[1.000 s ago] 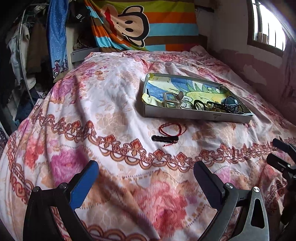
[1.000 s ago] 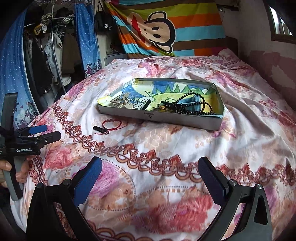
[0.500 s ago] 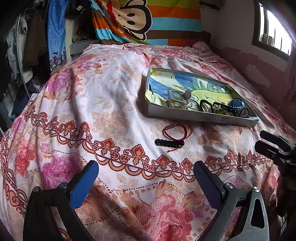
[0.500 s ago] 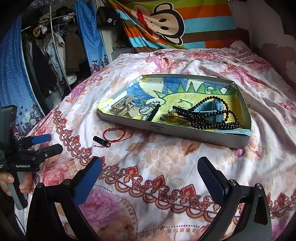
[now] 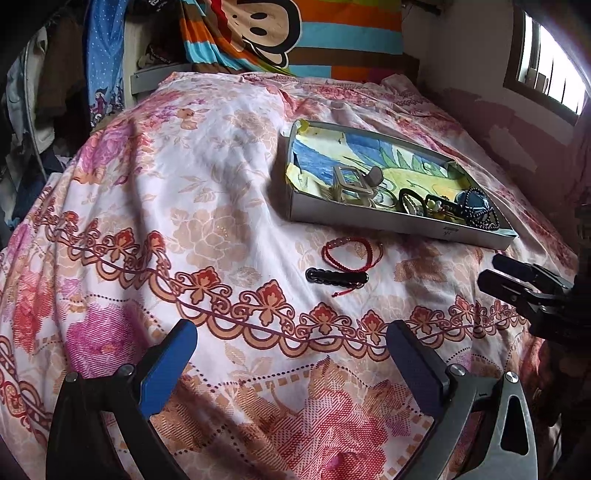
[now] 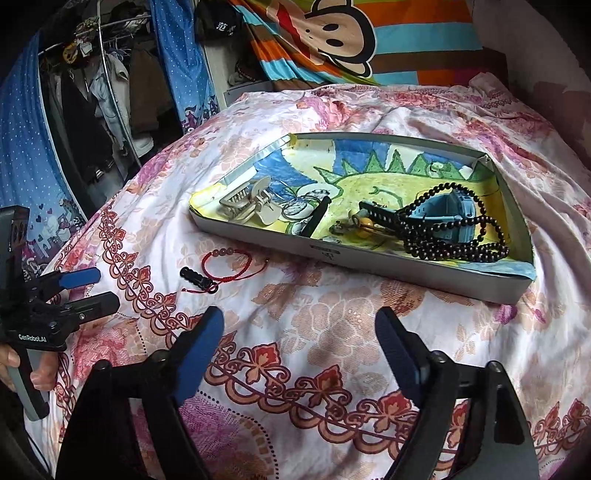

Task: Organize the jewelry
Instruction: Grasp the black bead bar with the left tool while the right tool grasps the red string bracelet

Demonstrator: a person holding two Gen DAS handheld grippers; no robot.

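Observation:
A shallow grey tray (image 5: 391, 225) (image 6: 369, 258) lined with a painted picture lies on the floral bedspread. Inside are a beige hair claw (image 6: 251, 203), rings, a black bead necklace (image 6: 454, 236) over a blue watch (image 6: 450, 210), and other small pieces. In front of the tray, loose on the bedspread, lie a red cord bracelet (image 5: 347, 251) (image 6: 225, 264) and a black hair clip (image 5: 336, 277) (image 6: 197, 278). My left gripper (image 5: 291, 354) hovers open short of them. My right gripper (image 6: 299, 339) has nothing between its fingers; its jaws are closing.
The bedspread (image 5: 184, 221) is rumpled and slopes off on the left toward hanging clothes (image 6: 96, 96) and a blue curtain (image 6: 22, 147). A striped monkey blanket (image 5: 295, 33) hangs at the bed's head. A wall with a window (image 5: 546, 55) borders the right side.
Both grippers have come closer to the tray and the loose bracelet and clip. The right gripper's fingers stand nearer together than before.

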